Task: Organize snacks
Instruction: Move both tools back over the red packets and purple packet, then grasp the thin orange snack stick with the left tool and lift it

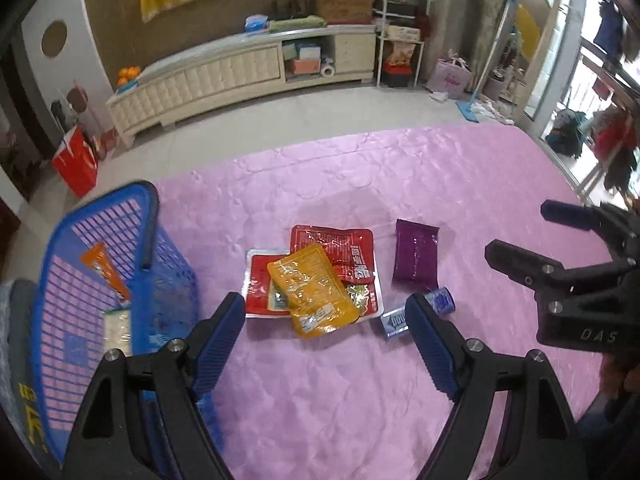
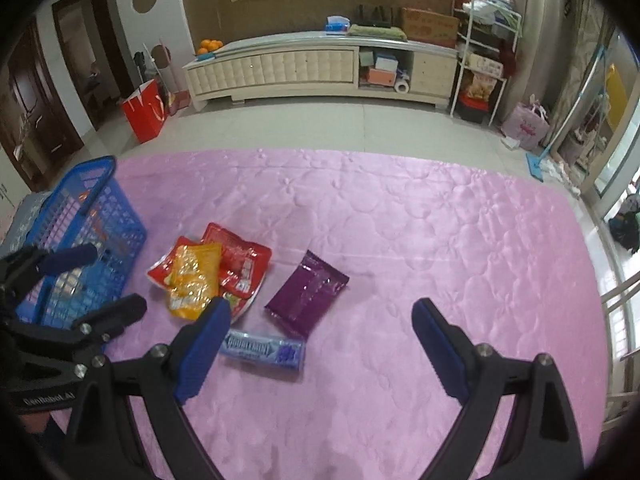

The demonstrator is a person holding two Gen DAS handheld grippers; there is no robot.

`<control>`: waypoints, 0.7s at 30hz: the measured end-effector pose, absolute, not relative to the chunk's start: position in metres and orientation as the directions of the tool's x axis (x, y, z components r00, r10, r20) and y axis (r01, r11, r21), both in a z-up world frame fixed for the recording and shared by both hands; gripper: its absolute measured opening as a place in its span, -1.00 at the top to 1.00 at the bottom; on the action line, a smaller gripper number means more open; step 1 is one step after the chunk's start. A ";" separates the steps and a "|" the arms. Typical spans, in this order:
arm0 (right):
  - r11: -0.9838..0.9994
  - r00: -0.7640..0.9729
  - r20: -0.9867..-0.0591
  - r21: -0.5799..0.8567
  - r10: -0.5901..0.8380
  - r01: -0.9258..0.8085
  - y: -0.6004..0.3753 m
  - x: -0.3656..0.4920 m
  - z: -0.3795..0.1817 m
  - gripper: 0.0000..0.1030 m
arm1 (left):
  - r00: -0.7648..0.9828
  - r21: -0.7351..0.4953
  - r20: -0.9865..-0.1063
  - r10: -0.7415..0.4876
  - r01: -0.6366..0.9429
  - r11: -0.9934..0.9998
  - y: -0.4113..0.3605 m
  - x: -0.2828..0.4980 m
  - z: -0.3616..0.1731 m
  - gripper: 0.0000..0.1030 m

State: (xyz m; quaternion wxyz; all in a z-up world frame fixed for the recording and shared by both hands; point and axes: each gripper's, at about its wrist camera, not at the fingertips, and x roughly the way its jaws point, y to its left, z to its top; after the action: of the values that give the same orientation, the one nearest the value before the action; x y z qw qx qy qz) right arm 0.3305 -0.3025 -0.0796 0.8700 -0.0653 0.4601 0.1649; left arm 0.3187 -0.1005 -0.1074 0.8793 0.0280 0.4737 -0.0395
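Both grippers, left (image 1: 326, 312) and right (image 2: 322, 320), hover spread wide, holding nothing. Blue basket (image 1: 100, 248) sits at the pink cloth's (image 2: 440, 240) left edge; packets (image 1: 316, 280) piled centrally, open cloth rightward.

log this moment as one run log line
left gripper: open, empty | right gripper: open, empty | blue basket: some snacks inside | on pink cover: yellow packet atop red packets, purple packet, gum pack
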 end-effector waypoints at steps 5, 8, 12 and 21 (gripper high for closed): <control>0.937 0.520 -0.820 0.054 0.239 -0.345 -0.295 0.350 -0.093 -0.83 | 0.524 -0.010 -0.851 -0.044 0.069 0.998 -0.098 0.336 -0.132 -0.56; 0.938 0.499 -0.832 0.069 0.242 -0.339 -0.292 0.361 -0.106 -0.83 | 0.505 -0.007 -0.862 -0.034 0.055 0.998 -0.094 0.345 -0.147 -0.56; 0.936 0.464 -0.847 0.101 0.258 -0.336 -0.292 0.373 -0.123 -0.83 | 0.486 -0.009 -0.873 -0.025 0.034 0.999 -0.087 0.354 -0.162 -0.56; 0.945 0.487 -0.850 0.035 0.199 -0.325 -0.295 0.382 -0.140 -0.83 | 0.471 0.022 -0.882 0.018 0.004 1.000 -0.083 0.380 -0.195 -0.56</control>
State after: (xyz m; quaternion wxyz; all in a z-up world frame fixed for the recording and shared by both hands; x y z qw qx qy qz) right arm 0.3820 -0.2948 -0.1396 0.8598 -0.0652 0.4829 0.1526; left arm 0.3805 -0.0832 -0.1945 0.8576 0.0108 0.5142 0.0038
